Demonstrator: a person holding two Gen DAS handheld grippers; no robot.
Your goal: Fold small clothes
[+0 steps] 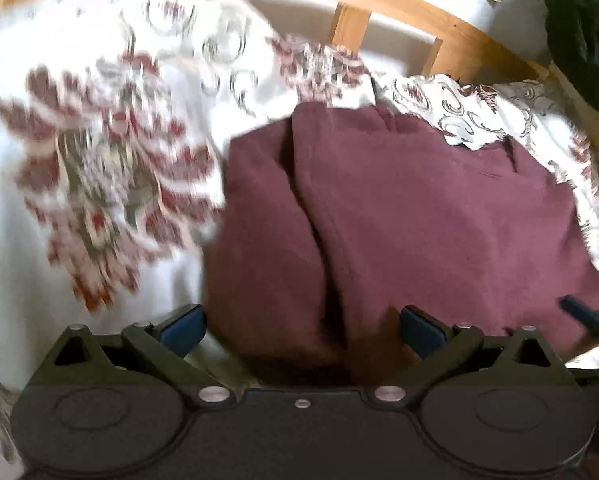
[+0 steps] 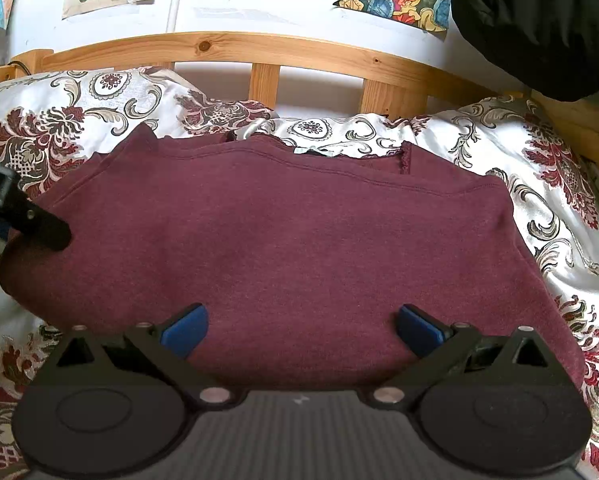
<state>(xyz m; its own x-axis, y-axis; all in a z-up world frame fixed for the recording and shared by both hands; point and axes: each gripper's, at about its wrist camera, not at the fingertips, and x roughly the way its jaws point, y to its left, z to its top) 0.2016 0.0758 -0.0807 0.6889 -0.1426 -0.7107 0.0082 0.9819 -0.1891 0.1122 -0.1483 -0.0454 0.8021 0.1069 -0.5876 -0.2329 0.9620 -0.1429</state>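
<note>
Maroon garment (image 2: 291,248) flat on floral bedspread (image 2: 539,168), no legible label.

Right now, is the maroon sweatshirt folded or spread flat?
Partly folded: the maroon sweatshirt lies flat, but the left wrist view shows a layer overlapping.

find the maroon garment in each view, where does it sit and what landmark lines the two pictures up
Left wrist view: the maroon garment fills the centre and right, with a lengthwise fold; the open left gripper is over its near edge.
Right wrist view: it spreads flat across the middle, ahead of the open right gripper.
Shared landmark: the wooden bed rail curves across the top of both, behind the floral bedspread.
</note>
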